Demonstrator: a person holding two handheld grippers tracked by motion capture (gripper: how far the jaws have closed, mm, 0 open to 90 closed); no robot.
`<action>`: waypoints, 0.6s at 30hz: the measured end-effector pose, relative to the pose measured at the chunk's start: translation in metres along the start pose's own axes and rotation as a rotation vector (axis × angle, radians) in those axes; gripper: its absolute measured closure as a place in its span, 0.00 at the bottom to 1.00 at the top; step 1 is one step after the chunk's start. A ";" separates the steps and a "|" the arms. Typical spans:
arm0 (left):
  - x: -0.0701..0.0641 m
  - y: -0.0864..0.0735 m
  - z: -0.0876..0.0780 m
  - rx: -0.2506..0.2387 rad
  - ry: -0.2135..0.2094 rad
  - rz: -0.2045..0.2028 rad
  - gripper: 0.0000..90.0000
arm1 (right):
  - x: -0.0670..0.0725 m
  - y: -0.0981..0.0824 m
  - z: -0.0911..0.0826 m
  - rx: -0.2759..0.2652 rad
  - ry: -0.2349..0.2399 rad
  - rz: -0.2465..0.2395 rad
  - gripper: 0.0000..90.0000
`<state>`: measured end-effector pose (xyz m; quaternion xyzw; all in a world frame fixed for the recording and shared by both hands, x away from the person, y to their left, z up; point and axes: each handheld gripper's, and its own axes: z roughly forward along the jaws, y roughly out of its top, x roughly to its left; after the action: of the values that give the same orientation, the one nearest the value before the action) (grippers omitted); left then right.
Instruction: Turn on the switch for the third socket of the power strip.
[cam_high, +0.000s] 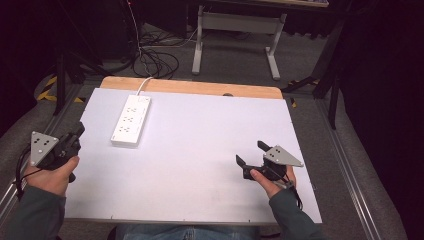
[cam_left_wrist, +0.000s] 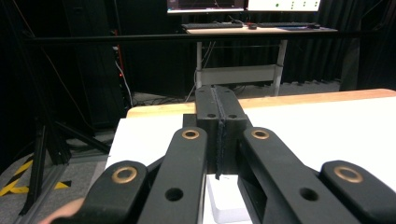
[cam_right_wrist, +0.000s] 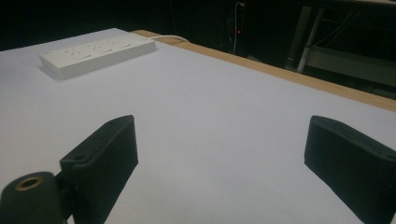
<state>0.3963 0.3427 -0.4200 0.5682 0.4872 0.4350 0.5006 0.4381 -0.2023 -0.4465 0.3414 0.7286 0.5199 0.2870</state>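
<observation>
Left gripper (cam_left_wrist: 218, 100): jaws pressed flat together with nothing between them, held at the left edge of the table (cam_high: 210, 165); in the left gripper view its linkage covers most of the foreground, and a small white block below the jaws is cut off and cannot be identified with certainty. Right gripper (cam_right_wrist: 219, 154): jaws spread wide and empty, hovering over bare white surface at the table's near right; in the right gripper view both fingers are cropped by the frame edges. Power strip (cam_high: 131, 120): lies flat on the far left part of the table, just ahead and to the right of the left gripper, well apart from the right gripper, touching neither. Description: long white rectangular block, sockets in rows on top, individual socket shapes too small to make out; white cord (cam_high: 145, 82) leaves its far end and runs over the wooden rear edge, its course beyond lost among dark floor cables. Surroundings beyond the table are dim.
</observation>
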 end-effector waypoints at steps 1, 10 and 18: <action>0.000 0.000 0.000 0.000 -0.001 0.000 1.00 | 0.000 0.000 0.000 0.000 0.000 0.000 0.11; -0.001 0.000 0.007 0.010 -0.008 0.000 1.00 | -0.001 -0.002 -0.004 0.002 -0.011 0.002 0.11; -0.006 0.001 0.015 0.015 -0.028 0.010 1.00 | 0.000 -0.003 -0.006 0.008 -0.021 -0.001 0.11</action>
<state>0.4104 0.3344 -0.4207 0.5804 0.4807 0.4258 0.5008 0.4330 -0.2062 -0.4481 0.3476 0.7277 0.5133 0.2935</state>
